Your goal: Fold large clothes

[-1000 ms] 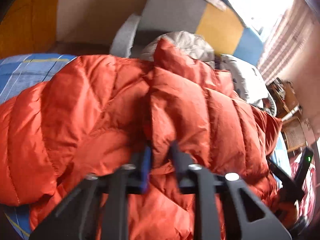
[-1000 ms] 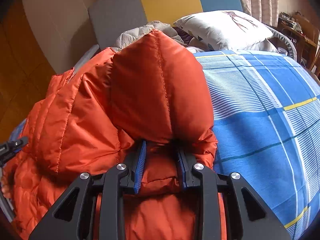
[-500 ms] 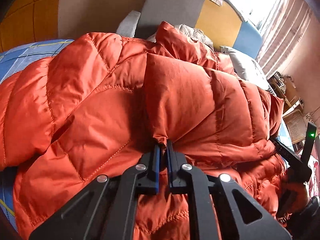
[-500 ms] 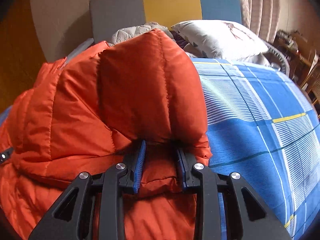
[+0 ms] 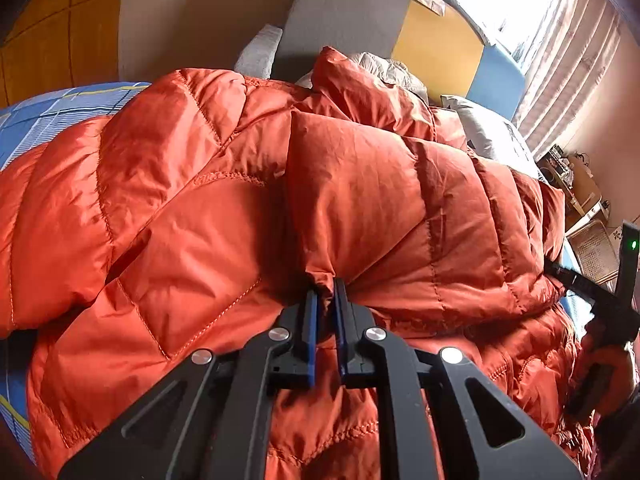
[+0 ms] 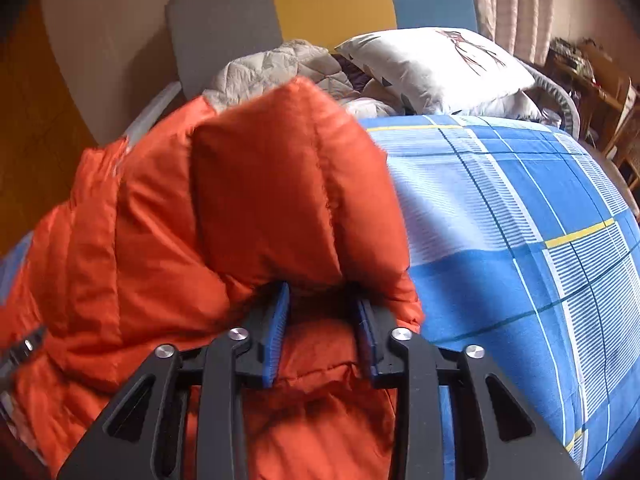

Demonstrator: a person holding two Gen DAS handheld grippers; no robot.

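Note:
A puffy orange down jacket (image 5: 192, 216) lies on a bed with a blue plaid sheet (image 6: 520, 240). My left gripper (image 5: 325, 296) is shut on a thin pinch of the jacket's folded-over panel. My right gripper (image 6: 322, 304) is shut on a thick padded fold of the same jacket (image 6: 256, 208) at its right edge, next to the bare sheet. The right gripper also shows at the right edge of the left wrist view (image 5: 608, 308).
A white pillow (image 6: 436, 68) and a crumpled grey quilt (image 6: 280, 68) lie at the head of the bed, against a grey, yellow and blue headboard (image 6: 328, 0). Curtains (image 5: 568, 60) and cluttered wooden furniture (image 6: 592, 80) stand to the right.
Both grippers have carried the jacket fold over the jacket's body. The left jaws went from wide around a thick bunch to nearly closed on a thin pinch. The right grip is unchanged.

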